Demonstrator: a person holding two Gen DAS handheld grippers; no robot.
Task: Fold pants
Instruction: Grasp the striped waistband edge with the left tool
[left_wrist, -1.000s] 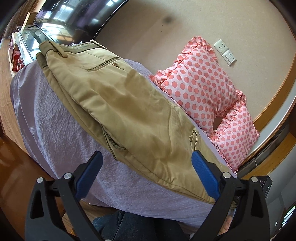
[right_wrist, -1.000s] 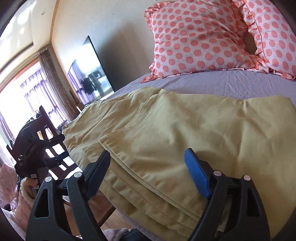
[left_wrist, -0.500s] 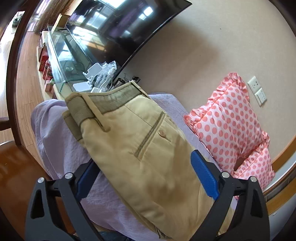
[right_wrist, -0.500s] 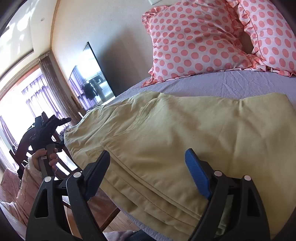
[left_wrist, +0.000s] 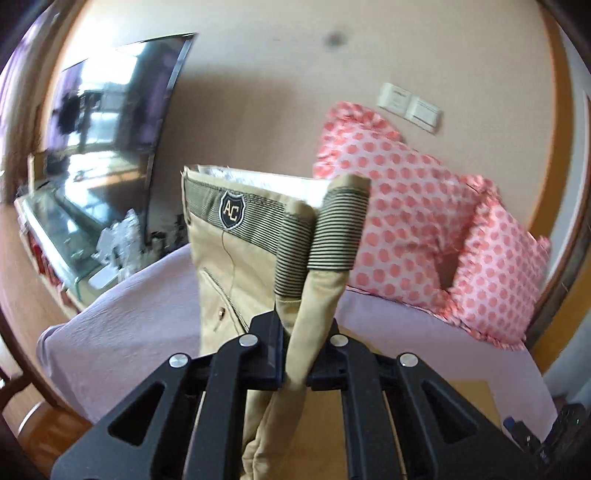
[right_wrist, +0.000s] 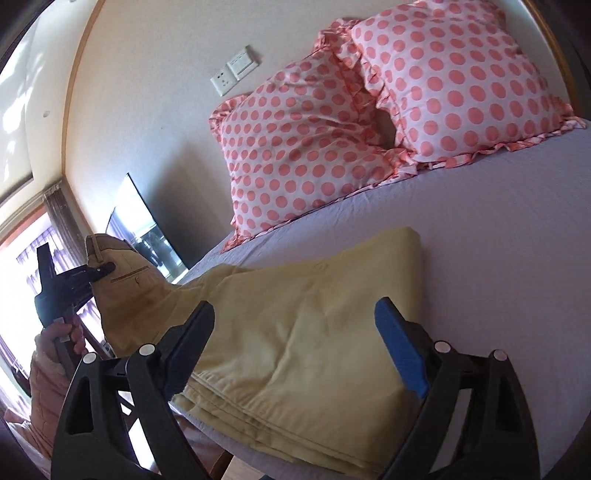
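The khaki pants (right_wrist: 306, 325) lie partly folded on the lilac bed (right_wrist: 498, 258), legs doubled near the front edge. My left gripper (left_wrist: 297, 354) is shut on the pants' waist end (left_wrist: 258, 236) and holds it lifted off the bed; the striped inner waistband with an "AC" badge (left_wrist: 232, 211) faces the camera. In the right wrist view the left gripper (right_wrist: 99, 271) shows at the far left, clamped on the raised waistband. My right gripper (right_wrist: 299, 343) is open and empty, hovering just above the folded leg end.
Two pink polka-dot pillows (right_wrist: 369, 122) lean on the wall at the head of the bed. A dark TV (left_wrist: 110, 122) and a glass cabinet (left_wrist: 59, 229) stand left of the bed. Wall sockets (left_wrist: 410, 107) sit above the pillows. Wooden floor lies below the bed edge.
My left gripper moved along the pants to the waistband, closed on it and lifted it. The right gripper stayed open and drew back a little; more bare sheet shows beyond the pants.
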